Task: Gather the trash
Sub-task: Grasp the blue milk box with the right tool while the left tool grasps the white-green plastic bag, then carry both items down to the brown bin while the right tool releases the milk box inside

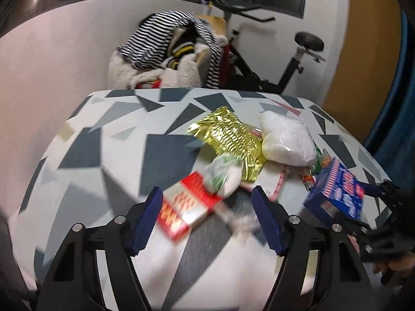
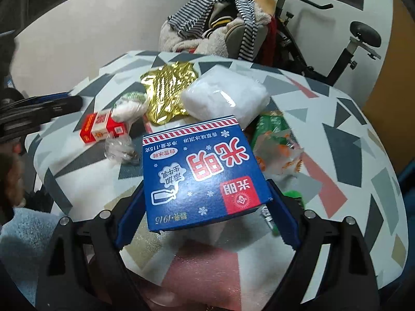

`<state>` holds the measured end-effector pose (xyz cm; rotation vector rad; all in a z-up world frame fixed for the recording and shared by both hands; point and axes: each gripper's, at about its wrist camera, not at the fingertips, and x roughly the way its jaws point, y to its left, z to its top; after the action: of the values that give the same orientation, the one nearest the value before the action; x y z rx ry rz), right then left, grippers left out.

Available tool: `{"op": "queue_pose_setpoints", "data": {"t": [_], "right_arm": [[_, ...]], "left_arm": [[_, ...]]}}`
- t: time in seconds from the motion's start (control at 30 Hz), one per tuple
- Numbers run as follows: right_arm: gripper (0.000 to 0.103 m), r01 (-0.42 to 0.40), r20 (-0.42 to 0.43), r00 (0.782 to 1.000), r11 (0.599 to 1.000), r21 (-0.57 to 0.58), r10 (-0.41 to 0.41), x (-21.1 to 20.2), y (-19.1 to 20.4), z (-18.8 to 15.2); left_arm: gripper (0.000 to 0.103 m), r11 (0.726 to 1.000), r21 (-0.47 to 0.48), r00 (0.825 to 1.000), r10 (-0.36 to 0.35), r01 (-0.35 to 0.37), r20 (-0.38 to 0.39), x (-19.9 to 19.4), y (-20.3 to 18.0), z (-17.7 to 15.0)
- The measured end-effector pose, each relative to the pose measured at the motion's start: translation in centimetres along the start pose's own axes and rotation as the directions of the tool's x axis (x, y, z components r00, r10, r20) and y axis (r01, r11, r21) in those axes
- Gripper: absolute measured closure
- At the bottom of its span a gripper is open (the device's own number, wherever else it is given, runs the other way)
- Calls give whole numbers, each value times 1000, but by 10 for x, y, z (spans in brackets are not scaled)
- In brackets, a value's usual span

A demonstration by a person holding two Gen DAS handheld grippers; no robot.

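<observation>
Trash lies on a table with a triangle-patterned cloth. My right gripper is shut on a blue ice-cream carton and holds it above the table; the carton also shows in the left wrist view. My left gripper is open, its jaws wide apart, just in front of a red and white box. The red box also shows in the right wrist view. Beyond lie a gold foil wrapper, a white plastic bag and a crumpled green-white wrapper.
A crumpled clear wrapper and orange-green snack bags lie on the table. Behind it stand a chair piled with striped and fleece clothes and an exercise bike against a white wall.
</observation>
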<state>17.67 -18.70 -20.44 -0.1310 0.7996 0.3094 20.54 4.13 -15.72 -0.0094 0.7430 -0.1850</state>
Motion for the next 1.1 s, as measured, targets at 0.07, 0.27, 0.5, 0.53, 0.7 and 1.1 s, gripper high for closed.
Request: {"op": "queue_pose_setpoints", "data": {"t": [0.07, 0.27, 0.5, 0.53, 0.7, 1.1], "right_arm": [[17, 6, 5, 1000, 1000, 6, -6, -2, -3, 1], [17, 14, 4, 1000, 999, 34, -14, -5, -12, 0], [17, 18, 19, 1000, 998, 59, -19, -19, -19, -2], [17, 18, 22, 1000, 998, 60, -20, -21, -19, -2], [17, 10, 49, 999, 997, 72, -14, -38, -18, -3], [17, -37, 86, 996, 999, -3, 37, -73, 9, -39]], "left_arm": [[37, 1000, -2, 999, -25, 25, -41, 24, -2, 14], [37, 999, 53, 992, -4, 11, -123, 74, -14, 26], [61, 997, 70, 990, -24, 34, -138, 77, -19, 29], [61, 997, 71, 991, -32, 42, -131, 71, -20, 30], [61, 991, 113, 994, -62, 71, -86, 27, -31, 30], [61, 983, 121, 991, -135, 136, -13, -85, -50, -51]]}}
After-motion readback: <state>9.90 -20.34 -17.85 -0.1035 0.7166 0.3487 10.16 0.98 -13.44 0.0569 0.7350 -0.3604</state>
